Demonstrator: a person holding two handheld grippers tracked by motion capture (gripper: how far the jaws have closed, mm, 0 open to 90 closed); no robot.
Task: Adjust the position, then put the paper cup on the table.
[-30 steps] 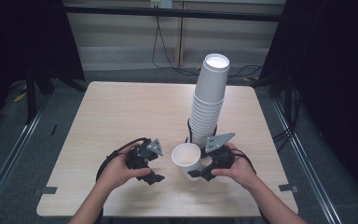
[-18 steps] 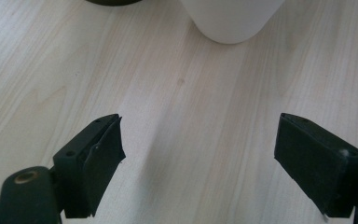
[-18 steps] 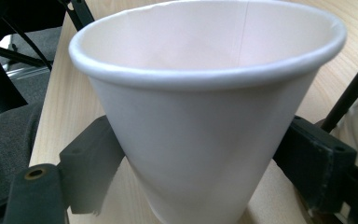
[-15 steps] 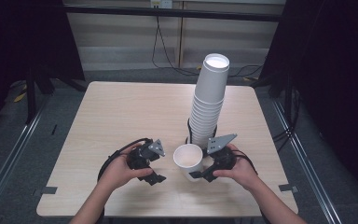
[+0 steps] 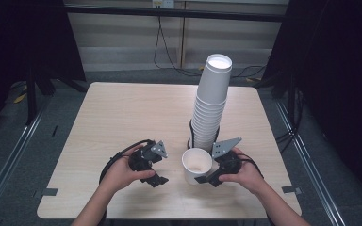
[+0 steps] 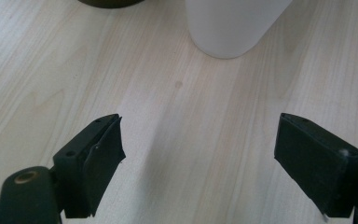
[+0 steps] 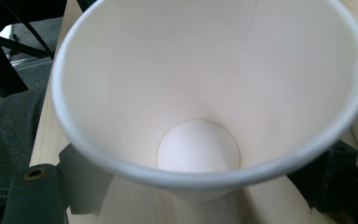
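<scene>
R gripper (image 5: 206, 178) has 1 white paper cup (image 5: 197, 165) set between its 2 jaws, mouth up, bottom down near the table (image 5: 122, 113). In the right gripper view the cup wall sits inside both black jaws, 1 at each lower side, so it reads as closed on the cup; whether it's a firm squeeze or just light contact I can't tell. Cup looks upright, maybe tipped a touch twd the camera. Holding it low on the wall keeps the rim free and the cup steady, prob so it can be set down or handed across.

L gripper (image 5: 156, 175) is wide open w/ nothing in it: the left gripper view shows bare wood between its fingers (image 6: 98, 158), and the cup base stands ahead of the fingertips, well apart, a bit to the far-finger side. Open and aimed that way, it looks ready to take or brace the cup, though that's a guess.

Tall cup stack (image 5: 211, 101) stands just behind the held cup and beyond the R jaws, so the single cup likely came off it.

Vs 0.5 s ago: barely any change. Cup, both hands and stack sit in about the same spots; vs 1 s ago the L gripper has crept slightly nearer the cup.
</scene>
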